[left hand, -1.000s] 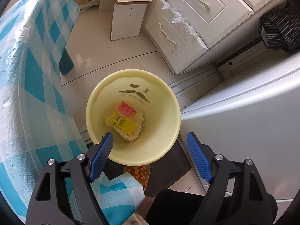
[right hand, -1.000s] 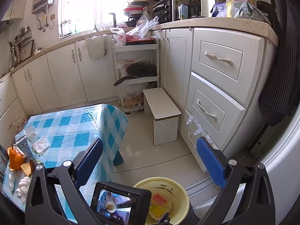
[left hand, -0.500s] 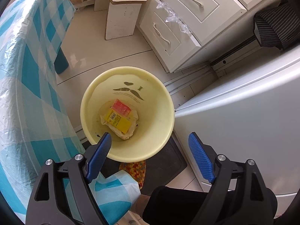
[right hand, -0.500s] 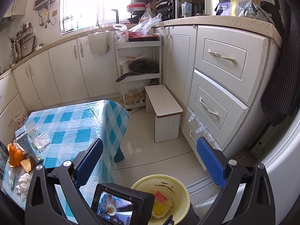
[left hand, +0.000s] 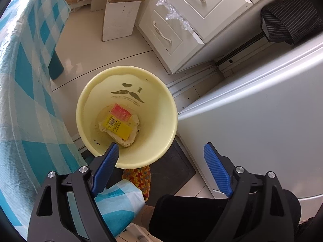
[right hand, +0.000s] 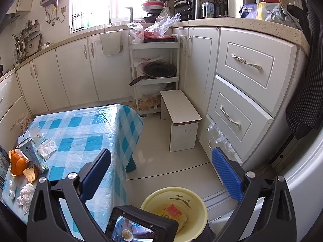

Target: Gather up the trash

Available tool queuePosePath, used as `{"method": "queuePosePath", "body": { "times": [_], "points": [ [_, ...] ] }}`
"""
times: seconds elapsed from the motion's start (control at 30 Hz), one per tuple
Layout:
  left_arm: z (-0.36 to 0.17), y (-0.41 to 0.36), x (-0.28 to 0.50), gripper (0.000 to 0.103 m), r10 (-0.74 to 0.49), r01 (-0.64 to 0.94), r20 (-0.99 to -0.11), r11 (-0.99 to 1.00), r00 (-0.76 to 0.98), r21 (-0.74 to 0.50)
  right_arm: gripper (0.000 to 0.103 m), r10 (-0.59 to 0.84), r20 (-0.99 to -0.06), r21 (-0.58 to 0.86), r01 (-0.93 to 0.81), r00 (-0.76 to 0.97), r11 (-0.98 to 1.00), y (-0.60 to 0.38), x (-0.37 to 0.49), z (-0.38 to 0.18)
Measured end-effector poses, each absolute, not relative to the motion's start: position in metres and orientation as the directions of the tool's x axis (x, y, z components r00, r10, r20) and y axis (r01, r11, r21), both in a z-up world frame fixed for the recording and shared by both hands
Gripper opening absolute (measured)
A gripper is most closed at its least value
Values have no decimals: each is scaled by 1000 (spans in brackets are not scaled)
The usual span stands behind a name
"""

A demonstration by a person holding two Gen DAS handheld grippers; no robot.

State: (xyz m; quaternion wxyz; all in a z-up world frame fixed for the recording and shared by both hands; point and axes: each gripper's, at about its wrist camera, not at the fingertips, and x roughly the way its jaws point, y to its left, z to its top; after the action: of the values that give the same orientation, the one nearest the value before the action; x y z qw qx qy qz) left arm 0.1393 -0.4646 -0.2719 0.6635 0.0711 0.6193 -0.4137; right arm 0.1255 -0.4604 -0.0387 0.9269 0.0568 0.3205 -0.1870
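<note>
A pale yellow bin (left hand: pixel 165 125) stands on the floor between the table and a white appliance. Inside lie a yellow and red carton (left hand: pixel 119 121) and crumpled paper (left hand: pixel 133 136). My left gripper (left hand: pixel 161 157) is open and empty above the bin's near rim. My right gripper (right hand: pixel 161 161) is open and empty, higher up. The bin (right hand: pixel 193 217) shows at the bottom of the right wrist view. On the table's left end lie orange peel (right hand: pixel 19 164), a small carton (right hand: pixel 32 153), a flat tissue (right hand: pixel 47 145) and crumpled tissues (right hand: pixel 25 195).
The table (right hand: pixel 84 129) has a blue checked cloth under clear plastic. A white stool (right hand: pixel 181 119) stands by the drawers (right hand: pixel 238 109). A white appliance (left hand: pixel 262 109) is to the right of the bin. A dark mat (left hand: pixel 173 171) lies below it.
The left gripper has drifted slightly, so the bin sits a little further left and higher in its view. The right gripper has risen a little. Both stay open.
</note>
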Motion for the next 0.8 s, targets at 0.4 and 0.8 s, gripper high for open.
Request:
{"method": "queuePosePath", "body": {
  "times": [0.4,0.8],
  "points": [
    [-272,-457,121,84,-497,663,-851,581,-169,-472,96,-290,-619,-44,336,730,941,-438,138,-38],
    [-257,-445,118,86,-581,671,-783,491,-224,-556,96,-272,-605,-87,278,748,957,-411,142,-26]
  ]
}}
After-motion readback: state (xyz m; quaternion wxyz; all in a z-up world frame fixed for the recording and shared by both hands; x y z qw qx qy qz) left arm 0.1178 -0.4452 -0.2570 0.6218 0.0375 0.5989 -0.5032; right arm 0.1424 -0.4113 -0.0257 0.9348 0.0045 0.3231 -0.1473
